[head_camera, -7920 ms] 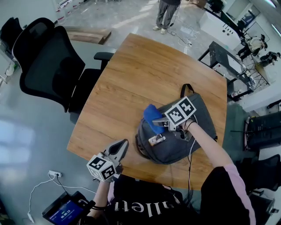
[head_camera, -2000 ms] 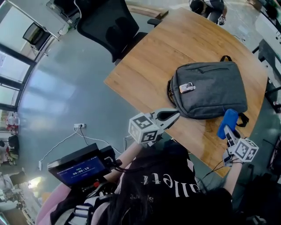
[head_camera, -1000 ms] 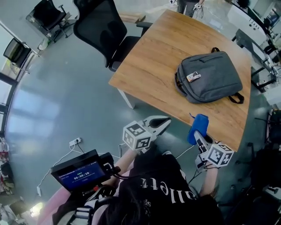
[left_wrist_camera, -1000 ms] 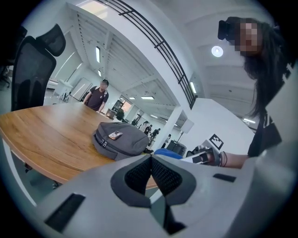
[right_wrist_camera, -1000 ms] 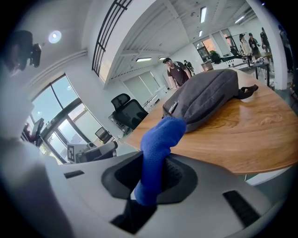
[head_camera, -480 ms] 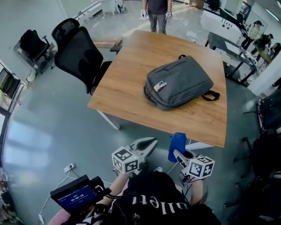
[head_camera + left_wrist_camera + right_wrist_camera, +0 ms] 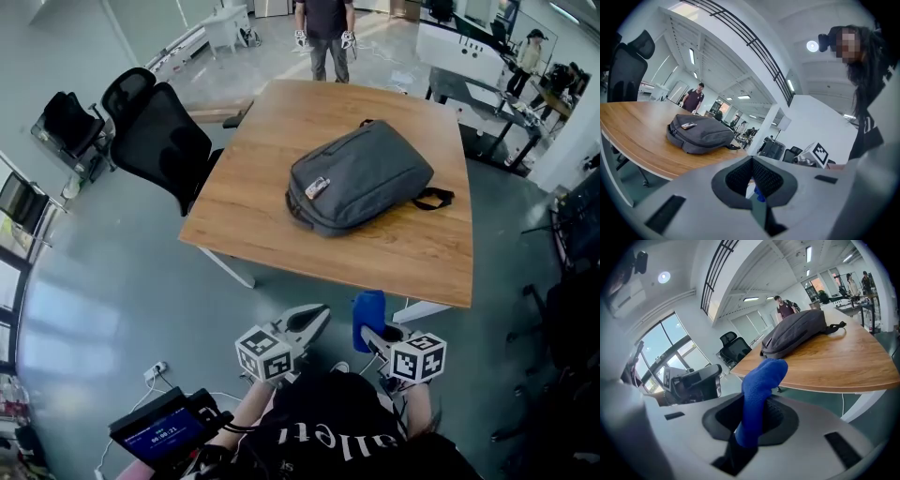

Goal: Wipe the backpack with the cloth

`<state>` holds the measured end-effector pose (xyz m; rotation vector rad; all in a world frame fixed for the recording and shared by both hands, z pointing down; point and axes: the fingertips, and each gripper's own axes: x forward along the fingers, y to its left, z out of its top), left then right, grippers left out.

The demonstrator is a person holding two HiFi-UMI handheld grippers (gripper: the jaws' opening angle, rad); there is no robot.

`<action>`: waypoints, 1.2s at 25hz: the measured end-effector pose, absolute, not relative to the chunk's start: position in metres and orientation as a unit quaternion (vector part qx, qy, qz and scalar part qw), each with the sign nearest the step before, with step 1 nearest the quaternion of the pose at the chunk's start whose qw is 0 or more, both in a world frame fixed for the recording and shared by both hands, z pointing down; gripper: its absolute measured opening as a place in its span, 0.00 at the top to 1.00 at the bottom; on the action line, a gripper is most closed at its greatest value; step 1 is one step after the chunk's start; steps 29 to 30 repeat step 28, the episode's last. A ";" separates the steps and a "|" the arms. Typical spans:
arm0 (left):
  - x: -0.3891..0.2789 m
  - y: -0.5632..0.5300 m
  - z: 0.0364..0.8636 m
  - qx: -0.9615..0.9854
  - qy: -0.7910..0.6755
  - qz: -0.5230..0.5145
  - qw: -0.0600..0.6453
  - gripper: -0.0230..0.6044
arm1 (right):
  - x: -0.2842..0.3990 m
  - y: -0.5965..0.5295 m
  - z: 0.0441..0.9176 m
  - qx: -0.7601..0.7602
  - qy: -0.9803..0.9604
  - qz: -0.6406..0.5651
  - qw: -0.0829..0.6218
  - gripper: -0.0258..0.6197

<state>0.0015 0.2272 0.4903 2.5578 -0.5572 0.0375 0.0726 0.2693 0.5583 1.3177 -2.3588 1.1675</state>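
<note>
The only print I can read is white lettering on the person's black shirt (image 7: 330,433), cut off, roughly "llet". The blue screen (image 7: 161,433) shows digits too small for me. The cubes on my left tool (image 7: 317,316) and right tool (image 7: 368,330) carry only square patterns.

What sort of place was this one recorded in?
Most likely an open-plan office or lab workspace: a wooden table carrying a grey backpack, black office chairs beside it on a polished grey floor, and equipment benches along the far right. Another person stands beyond the table.
</note>
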 end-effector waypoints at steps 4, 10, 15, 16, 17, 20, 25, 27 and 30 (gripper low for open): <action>0.003 0.224 0.487 0.943 -0.209 0.016 0.259 0.96 | 0.072 0.270 0.556 0.440 -0.802 0.391 0.105 0.82; 0.015 0.224 0.482 0.946 -0.203 0.021 0.253 0.96 | 0.082 0.270 0.555 0.442 -0.801 0.389 0.105 0.83; 0.012 0.221 0.482 0.946 -0.203 0.024 0.250 0.96 | 0.079 0.268 0.553 0.442 -0.802 0.389 0.101 0.83; 0.012 0.220 0.482 0.947 -0.204 0.024 0.248 0.96 | 0.079 0.267 0.553 0.442 -0.802 0.388 0.101 0.83; 0.012 0.220 0.482 0.947 -0.204 0.024 0.247 0.96 | 0.079 0.267 0.554 0.441 -0.803 0.388 0.102 0.83; 0.015 0.222 0.483 0.947 -0.205 0.026 0.246 0.96 | 0.082 0.269 0.555 0.439 -0.804 0.388 0.102 0.83; 0.015 0.225 0.485 0.946 -0.209 0.027 0.247 0.96 | 0.082 0.271 0.557 0.435 -0.806 0.387 0.106 0.82; 0.012 0.226 0.486 0.946 -0.208 0.027 0.247 0.96 | 0.079 0.272 0.558 0.435 -0.806 0.388 0.107 0.82; 0.011 0.226 0.486 0.946 -0.208 0.028 0.247 0.96 | 0.077 0.273 0.558 0.434 -0.806 0.388 0.107 0.83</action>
